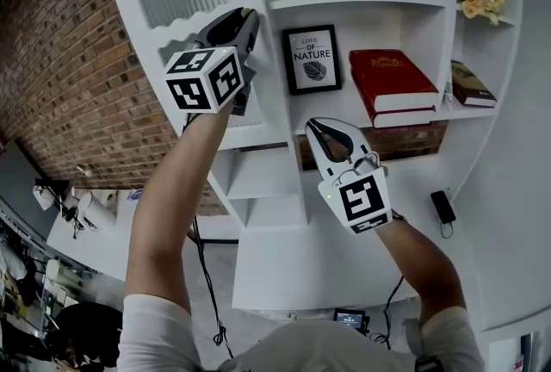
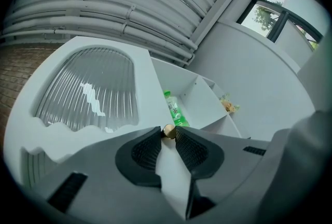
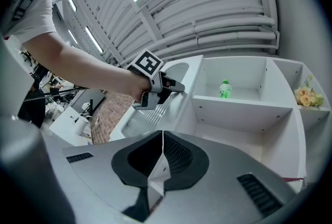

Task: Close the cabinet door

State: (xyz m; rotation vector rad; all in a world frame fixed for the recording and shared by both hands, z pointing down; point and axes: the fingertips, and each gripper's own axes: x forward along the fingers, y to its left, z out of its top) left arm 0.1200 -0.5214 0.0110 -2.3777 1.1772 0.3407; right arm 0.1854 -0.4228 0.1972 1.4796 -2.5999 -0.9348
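Head view: the door stood open, swung out to the left of the cabinet. Its long axis was upright and its ribbed glass pane faced me. My left gripper sat at the door's free edge, beside the shelf openings. My right gripper hung lower, in front of the shelves and below the book, touching nothing. The gap between the door's edge and the cabinet front was unobstructed.

Left gripper view: the jaws were clamped by their tips on the small brass knob, and the door's edge ran back between them. The bottle stood on the shelf beyond.

Right gripper view: the jaws were together with nothing between them. The left gripper was on the door, near the cabinet's upper compartment.
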